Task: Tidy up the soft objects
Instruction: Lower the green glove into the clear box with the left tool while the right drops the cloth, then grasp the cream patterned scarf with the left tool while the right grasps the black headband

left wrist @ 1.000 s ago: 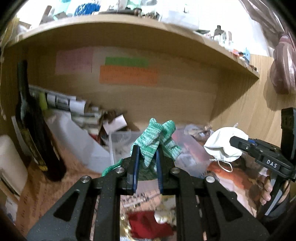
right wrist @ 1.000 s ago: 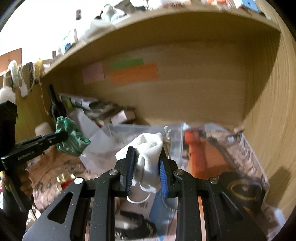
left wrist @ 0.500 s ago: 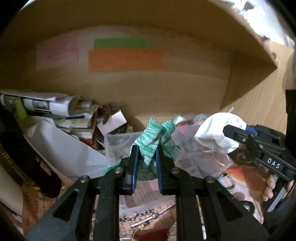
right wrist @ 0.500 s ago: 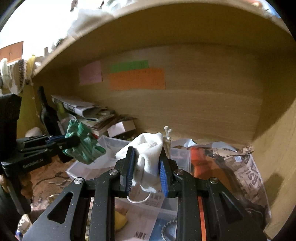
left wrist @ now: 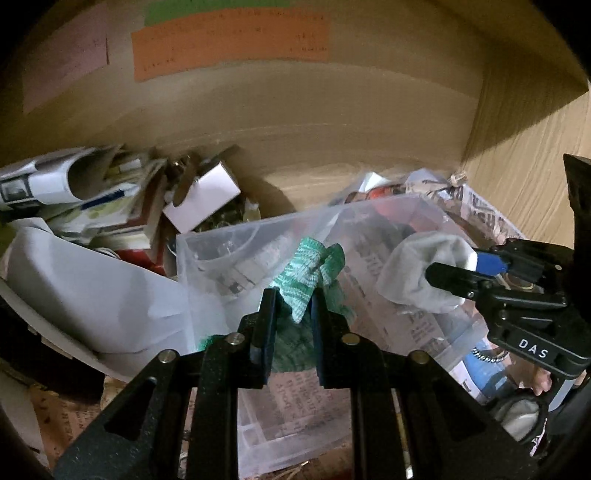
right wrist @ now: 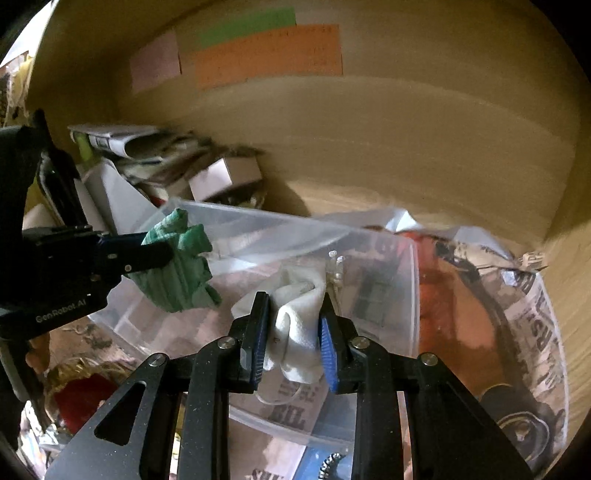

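Inside a wooden shelf alcove, over a clear rectangular plastic bin (left wrist: 258,236) lined with newsprint: left gripper (left wrist: 291,306) clenched on a green-and-white knitted cloth (left wrist: 303,273), the fabric bunched up between the blue-padded fingers (left wrist: 266,325) and sticking out past their tips, held above the near-left part of the bin. Same cloth seen from the right wrist view as a crumpled green bundle (right wrist: 177,269) hanging from the left gripper (right wrist: 147,254) at the bin's left wall. Right gripper (right wrist: 293,321) clamped on a soft white face mask (right wrist: 295,325), folded and pinched between the pads, an elastic loop dangling below it over the bin's interior. From the left wrist view, that mask (left wrist: 417,269) held by the right gripper (left wrist: 450,273) above the right half of the bin, just beside the green cloth but apart from it. Both soft items off the bin floor, neither one resting on the newsprint. Behind the bin on the left, a heap of rolled newspapers and papers (left wrist: 55,181) plus a small white cardboard box (left wrist: 203,199). On the back wall, an orange paper sheet (right wrist: 269,55), a green strip (right wrist: 247,26) above it and a pink note (right wrist: 155,62) to the left. To the right of the bin, orange-printed newspaper (right wrist: 461,295) spread over the shelf bottom.
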The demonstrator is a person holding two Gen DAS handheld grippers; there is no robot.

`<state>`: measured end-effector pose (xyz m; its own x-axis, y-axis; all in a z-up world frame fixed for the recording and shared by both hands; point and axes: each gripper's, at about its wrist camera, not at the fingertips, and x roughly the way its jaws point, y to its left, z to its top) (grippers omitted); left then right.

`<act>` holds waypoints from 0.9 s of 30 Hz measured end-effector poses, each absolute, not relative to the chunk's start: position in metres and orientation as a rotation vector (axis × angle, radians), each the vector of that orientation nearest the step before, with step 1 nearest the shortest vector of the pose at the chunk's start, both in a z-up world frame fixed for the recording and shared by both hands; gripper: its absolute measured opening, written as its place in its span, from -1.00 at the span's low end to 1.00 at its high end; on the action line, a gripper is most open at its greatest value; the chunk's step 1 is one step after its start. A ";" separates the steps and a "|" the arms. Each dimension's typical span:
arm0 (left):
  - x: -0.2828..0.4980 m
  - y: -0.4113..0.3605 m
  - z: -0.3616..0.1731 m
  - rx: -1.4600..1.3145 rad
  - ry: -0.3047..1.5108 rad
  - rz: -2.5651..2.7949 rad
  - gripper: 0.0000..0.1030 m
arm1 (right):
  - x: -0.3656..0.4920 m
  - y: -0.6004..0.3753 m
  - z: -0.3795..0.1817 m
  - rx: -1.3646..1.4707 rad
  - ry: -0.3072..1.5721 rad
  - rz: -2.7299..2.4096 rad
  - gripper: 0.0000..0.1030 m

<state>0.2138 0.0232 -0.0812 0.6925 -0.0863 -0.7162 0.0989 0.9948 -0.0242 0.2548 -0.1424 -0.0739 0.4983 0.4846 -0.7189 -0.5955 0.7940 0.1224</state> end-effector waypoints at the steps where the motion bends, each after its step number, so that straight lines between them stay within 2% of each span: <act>1: 0.213 0.022 -0.082 0.017 0.808 -0.101 -0.61 | 0.255 -0.144 -0.075 -0.148 0.826 0.656 -0.50; 3: 0.216 0.023 -0.083 0.014 0.810 -0.097 -0.54 | 0.254 -0.145 -0.074 -0.144 0.829 0.652 -0.32; 5: 0.215 0.025 -0.080 0.012 0.799 -0.088 -0.38 | 0.252 -0.147 -0.070 -0.145 0.806 0.639 0.15; 7: 0.210 0.026 -0.075 0.007 0.778 -0.077 -0.13 | 0.246 -0.149 -0.062 -0.150 0.759 0.618 0.38; 11: 0.193 0.027 -0.058 0.010 0.712 -0.065 0.09 | 0.238 -0.150 -0.048 -0.157 0.704 0.608 0.51; 13: 0.183 0.028 -0.050 0.010 0.678 -0.064 0.29 | 0.231 -0.153 -0.040 -0.155 0.670 0.600 0.64; 18: 0.147 0.026 -0.030 0.010 0.593 -0.062 0.56 | 0.210 -0.161 -0.020 -0.144 0.600 0.596 0.78; 20: 0.132 0.024 -0.025 0.016 0.563 -0.060 0.68 | 0.198 -0.165 -0.013 -0.130 0.570 0.596 0.99; 25: 0.100 0.023 -0.021 0.015 0.518 -0.058 0.92 | 0.171 -0.174 -0.005 -0.124 0.528 0.608 1.00; 27: 0.091 0.022 -0.022 0.002 0.511 -0.059 0.95 | 0.160 -0.177 -0.007 -0.131 0.526 0.612 1.00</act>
<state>0.0908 0.0219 -0.0218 0.8707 -0.0556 -0.4887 0.0568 0.9983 -0.0124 0.1597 -0.1769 -0.0069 0.6921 0.5132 -0.5075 -0.5784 0.8150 0.0354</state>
